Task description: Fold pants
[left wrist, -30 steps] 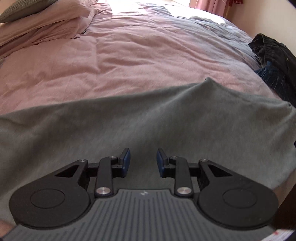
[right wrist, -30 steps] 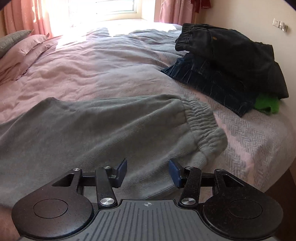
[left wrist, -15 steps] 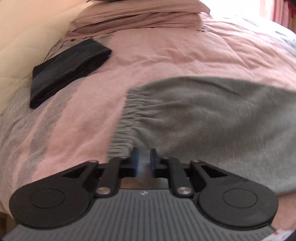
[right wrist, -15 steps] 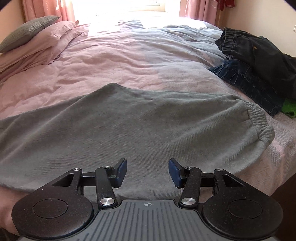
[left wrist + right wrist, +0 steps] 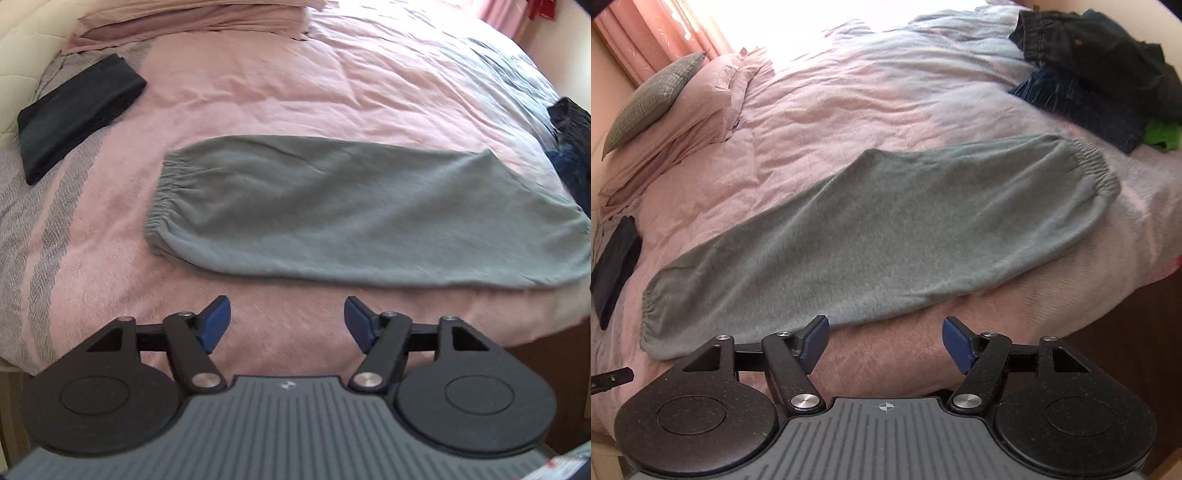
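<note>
Grey sweatpants (image 5: 362, 210) lie flat across the pink bedspread (image 5: 295, 85). The left gripper (image 5: 286, 321) and right gripper (image 5: 884, 341) are both opening, released, grasping nothing.

One grey pants (image 5: 879, 229) lies ahead of both grippers. One folded black garment (image 5: 74, 114) sits ahead-left of the left gripper. One heap of dark clothes (image 5: 1093, 70), number within unclear, lies ahead-right of the right gripper, with one green item (image 5: 1161, 134) beside it. One grey cushion (image 5: 652, 99) and at least one pink pillow (image 5: 701, 118) lie far ahead-left.
</note>
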Motion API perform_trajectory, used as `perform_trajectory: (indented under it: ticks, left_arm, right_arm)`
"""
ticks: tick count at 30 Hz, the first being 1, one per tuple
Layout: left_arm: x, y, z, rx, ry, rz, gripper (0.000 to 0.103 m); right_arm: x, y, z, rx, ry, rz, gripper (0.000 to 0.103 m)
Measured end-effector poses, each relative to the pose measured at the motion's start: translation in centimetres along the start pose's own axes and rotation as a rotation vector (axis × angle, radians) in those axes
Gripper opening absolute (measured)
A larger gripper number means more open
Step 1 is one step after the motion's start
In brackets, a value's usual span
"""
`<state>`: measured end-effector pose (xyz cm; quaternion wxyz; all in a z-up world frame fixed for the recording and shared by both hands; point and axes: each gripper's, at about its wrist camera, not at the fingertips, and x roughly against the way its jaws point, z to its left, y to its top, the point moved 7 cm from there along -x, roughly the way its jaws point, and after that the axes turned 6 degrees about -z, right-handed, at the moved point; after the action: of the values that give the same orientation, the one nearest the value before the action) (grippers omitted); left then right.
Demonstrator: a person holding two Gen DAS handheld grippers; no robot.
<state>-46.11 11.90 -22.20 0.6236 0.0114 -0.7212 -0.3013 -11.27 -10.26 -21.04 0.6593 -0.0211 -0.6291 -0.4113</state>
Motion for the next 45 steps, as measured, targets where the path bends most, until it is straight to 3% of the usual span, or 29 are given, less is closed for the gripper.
perform_trajectory:
  ticks: [7, 17, 23, 45]
  left_arm:
    - [3.8, 1.1, -4.1, -0.185, -0.027, -0.032, 0.074]
    - [6.9, 2.0, -5.5, -0.245, -0.058, -0.095, 0.081]
    - [8.3, 2.3, -5.2, -0.24, -0.051, -0.134, 0.084]
    - [8.6, 2.3, -3.4, -0.169, -0.032, -0.12, 0.088]
  right_arm:
    - [4.6, -0.9, 0.7, 0.035, -0.035, -0.011, 0.069]
    - [7.6, -1.9, 1.8, 0.09, -0.069, -0.014, 0.069]
    - [7.7, -1.9, 2.6, 0.116, -0.058, -0.011, 0.069]
    - [6.0, -1.6, 4.3, 0.192, -0.038, 0.024, 0.069]
